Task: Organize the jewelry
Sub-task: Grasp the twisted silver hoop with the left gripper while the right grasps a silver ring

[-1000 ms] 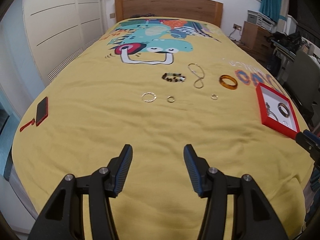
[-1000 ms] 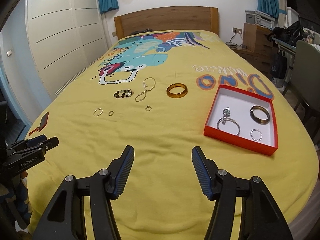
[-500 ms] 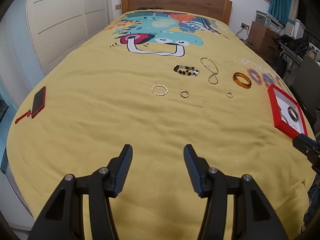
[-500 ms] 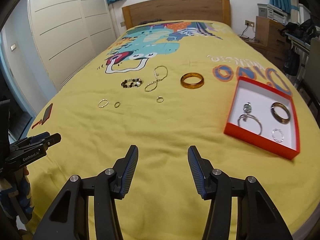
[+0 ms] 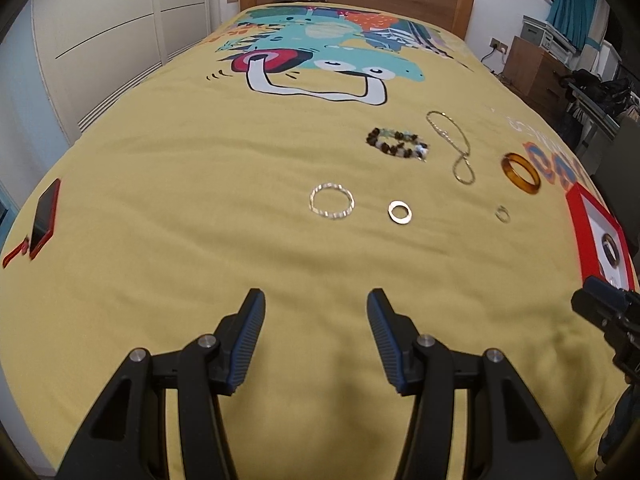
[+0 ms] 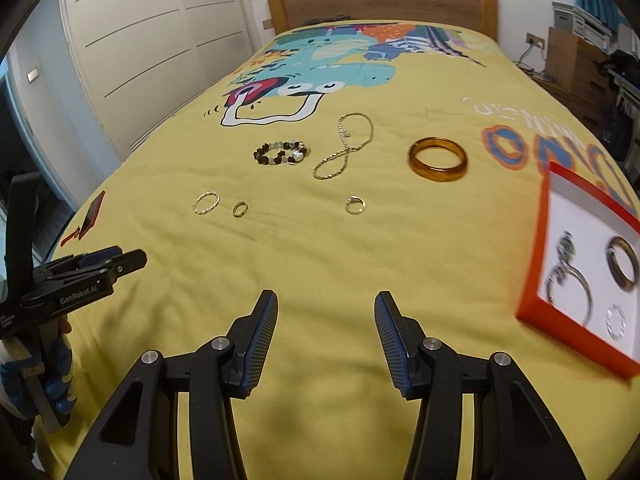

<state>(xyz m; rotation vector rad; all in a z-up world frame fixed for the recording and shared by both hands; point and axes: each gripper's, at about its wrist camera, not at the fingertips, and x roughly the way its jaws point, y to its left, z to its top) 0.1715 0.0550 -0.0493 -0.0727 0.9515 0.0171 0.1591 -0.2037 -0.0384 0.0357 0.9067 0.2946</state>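
Left wrist view. The left gripper (image 5: 316,312) hangs over bare yellow bedspread (image 5: 168,240), its jaws spread with nothing between them, angled down toward the loose pieces ahead, probably to line up a pick. Nearest lie a thin twisted silver hoop (image 5: 331,201) and, just beside it, a small flat gold ring (image 5: 400,212); a second small ring (image 5: 502,213) sits well apart to the right. Farther back: a dark beaded bracelet (image 5: 397,143), a looped gold chain (image 5: 454,145), an amber resin bangle (image 5: 521,173). The pieces are laid flat and spaced out, which should leave room for one finger on each side. A red phone (image 5: 44,218) lies at the bed's left edge, away from the work.

Right wrist view. The right gripper (image 6: 326,316) has just been closing a little; its jaws are parted and empty, perhaps pre-set for something small. The red-rimmed white tray (image 6: 534,240) lies at the right, already holding a dark brown bangle (image 6: 622,264), a large silver hoop with a charm (image 6: 570,280) and a small twisted silver ring (image 6: 616,322), so it looks like the collection point. The amber bangle and small ring lie closest to it.
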